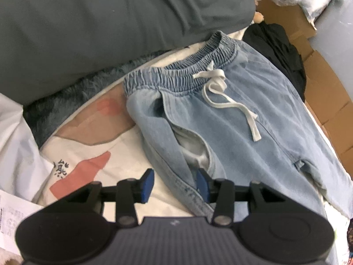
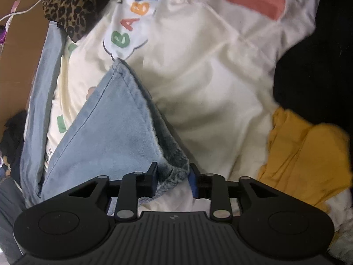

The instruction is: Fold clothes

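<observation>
One pair of light-blue denim trousers [image 1: 231,114] is the garment in hand, spread on a cream printed sheet [image 1: 92,154]. In the left wrist view the elastic waistband [image 1: 176,70] lies at the far end with a white drawstring [image 1: 222,92] trailing loose. The cloth looks soft, limp and fairly light, so it should drape and slide unless pinched at a thick seam or hem. The left gripper [image 1: 174,183] has its jaws apart, straddling the trousers' left side seam at the near edge; its pads do not appear to press the cloth.

In the right wrist view a leg end [image 2: 123,119] rises towards the right gripper [image 2: 173,176], its doubled hem [image 2: 174,161] bunched between jaws that stand apart; whether the pads still pinch it I cannot tell. A mustard garment [image 2: 304,152] lies near right, well apart.
</observation>
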`<state>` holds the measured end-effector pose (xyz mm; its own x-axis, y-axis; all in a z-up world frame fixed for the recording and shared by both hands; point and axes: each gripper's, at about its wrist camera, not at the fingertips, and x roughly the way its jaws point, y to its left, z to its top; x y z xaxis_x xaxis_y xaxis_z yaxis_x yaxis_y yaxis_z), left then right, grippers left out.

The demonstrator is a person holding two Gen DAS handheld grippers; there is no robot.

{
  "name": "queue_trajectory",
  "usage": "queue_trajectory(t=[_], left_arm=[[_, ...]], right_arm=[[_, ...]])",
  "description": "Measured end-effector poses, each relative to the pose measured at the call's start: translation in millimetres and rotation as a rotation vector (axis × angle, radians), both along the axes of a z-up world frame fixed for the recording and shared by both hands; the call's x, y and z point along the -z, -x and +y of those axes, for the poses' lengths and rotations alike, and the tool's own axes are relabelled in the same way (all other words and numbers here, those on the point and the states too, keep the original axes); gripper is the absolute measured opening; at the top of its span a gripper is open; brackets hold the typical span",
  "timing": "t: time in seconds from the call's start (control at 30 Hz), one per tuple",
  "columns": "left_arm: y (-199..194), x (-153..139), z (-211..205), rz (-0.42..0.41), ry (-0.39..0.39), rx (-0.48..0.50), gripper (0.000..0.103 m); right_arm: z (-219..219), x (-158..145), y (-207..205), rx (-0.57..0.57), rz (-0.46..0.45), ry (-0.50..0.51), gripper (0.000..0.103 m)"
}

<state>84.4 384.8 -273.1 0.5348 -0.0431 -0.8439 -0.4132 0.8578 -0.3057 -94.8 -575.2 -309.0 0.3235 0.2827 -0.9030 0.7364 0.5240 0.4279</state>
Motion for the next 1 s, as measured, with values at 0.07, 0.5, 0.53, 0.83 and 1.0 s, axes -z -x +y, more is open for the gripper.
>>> queue_trajectory(t=[0.07,0.5,0.53,0.83,1.0], left_arm=[[0,0,-1,-0.001,0.001,0.004,0.045],[-7,-1,-10,-0.006,0.028,0.030,0.046],[-8,-2,-11,-0.006,0.028,0.030,0.047],[-15,3,-24,0.006,0.027,0.057,0.051],[-18,8,-26,0.026,0.020,0.054,0.052]], right_arm=[[-6,-11,1,-0.006,0.000,0.058,0.045],[22,-52,-64,-0.401,-0.213,0.355,0.046],[26,-52,-72,-0.432,-0.225,0.380,0.046],[123,-41,-138,-0.784,-0.381,0.402,0.046],[208,-27,-168,-1.078,-0.435,0.328,0.046]])
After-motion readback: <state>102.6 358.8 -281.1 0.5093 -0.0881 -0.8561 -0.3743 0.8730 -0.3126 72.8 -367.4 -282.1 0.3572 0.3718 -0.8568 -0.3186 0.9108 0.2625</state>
